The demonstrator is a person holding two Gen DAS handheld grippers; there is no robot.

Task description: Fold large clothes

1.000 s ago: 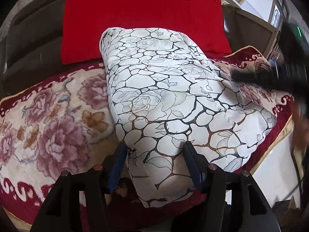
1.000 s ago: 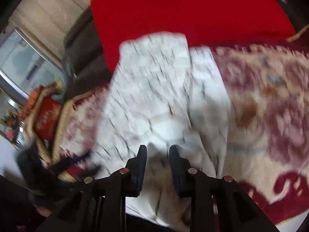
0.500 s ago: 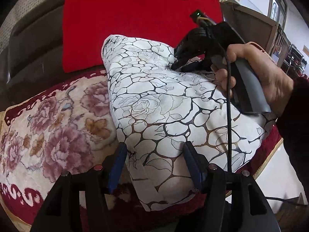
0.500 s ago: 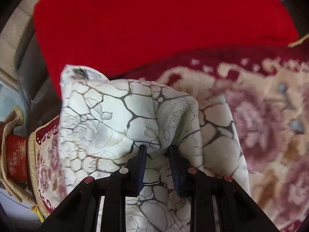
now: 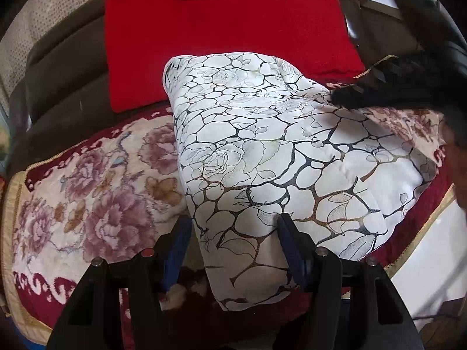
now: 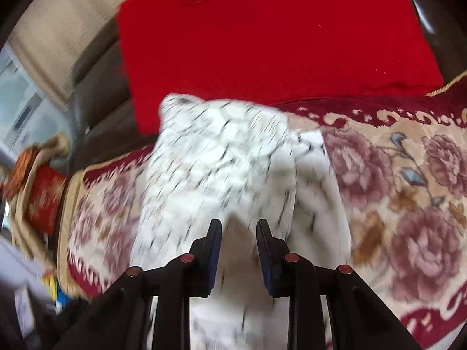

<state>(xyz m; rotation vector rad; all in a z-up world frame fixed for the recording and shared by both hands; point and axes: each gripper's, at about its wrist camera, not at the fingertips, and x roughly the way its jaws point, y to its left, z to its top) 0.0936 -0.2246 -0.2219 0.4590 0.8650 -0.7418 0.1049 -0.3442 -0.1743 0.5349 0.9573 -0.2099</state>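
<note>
The white garment with the black crackle print (image 5: 262,157) is seen lying folded into a thick, compact bundle on the floral blanket (image 5: 87,192), its far end just in front of the red cushion (image 5: 227,38). Most of the folding is judged to be done; some tidying and flattening is probably left, since the far right part of the bundle is rumpled. The left gripper (image 5: 233,242) is held apart, with the near corner of the bundle lying between its fingers; whether the pads press on the cloth cannot be told. The right gripper (image 6: 238,245) is held narrowly apart, with white cloth seen between its fingers, but through the blur a grip cannot be confirmed.
</note>
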